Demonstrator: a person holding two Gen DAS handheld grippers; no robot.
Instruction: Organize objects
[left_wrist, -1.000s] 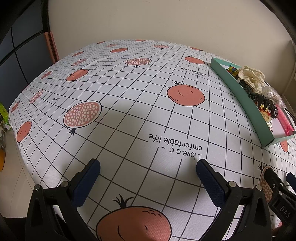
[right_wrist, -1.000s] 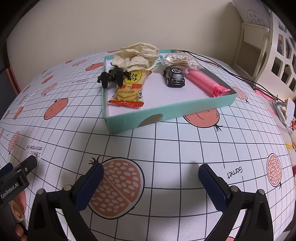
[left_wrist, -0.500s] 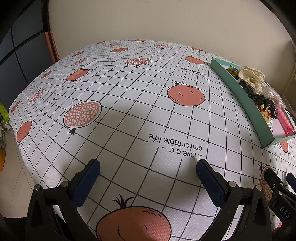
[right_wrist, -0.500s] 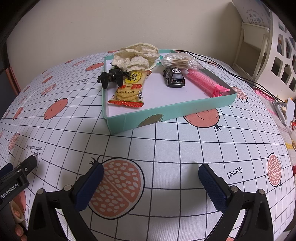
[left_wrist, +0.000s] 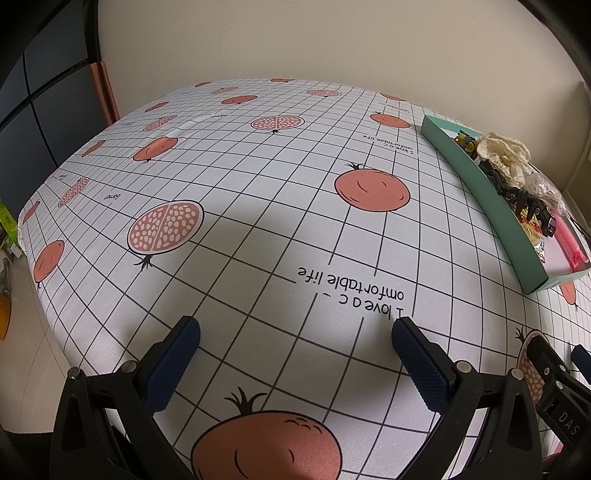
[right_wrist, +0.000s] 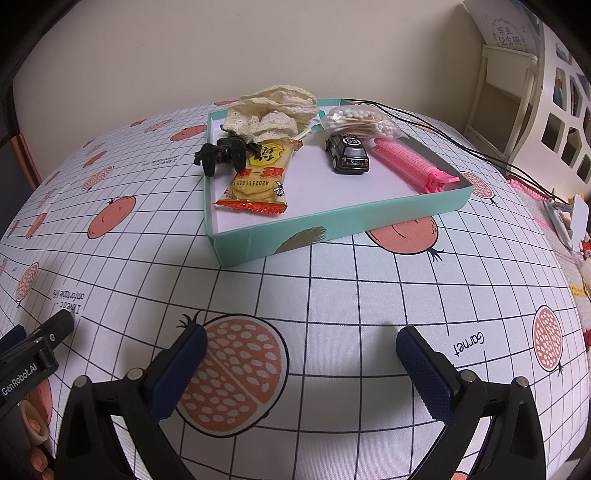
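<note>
a plain cream wall (right_wrist: 258, 48) fills the top of both views, evenly lit with no strong shadows on it. below it a table covered by a white cloth (left_wrist: 258, 192) with a black grid, pomegranate prints and small lines of text takes up most of each frame; soft shadows fall on the cloth at lower centre. in the upper left of the left wrist view stand dark panels (left_wrist: 40, 110) with a salmon-pink strip (left_wrist: 105, 92) beside them, and pale floor (left_wrist: 22, 332) shows at the left edge. in the upper right of the right wrist view is a white shelf unit (right_wrist: 554, 110) with cut-out openings. thin black cables (right_wrist: 480, 151) trail across the cloth on the right.
</note>
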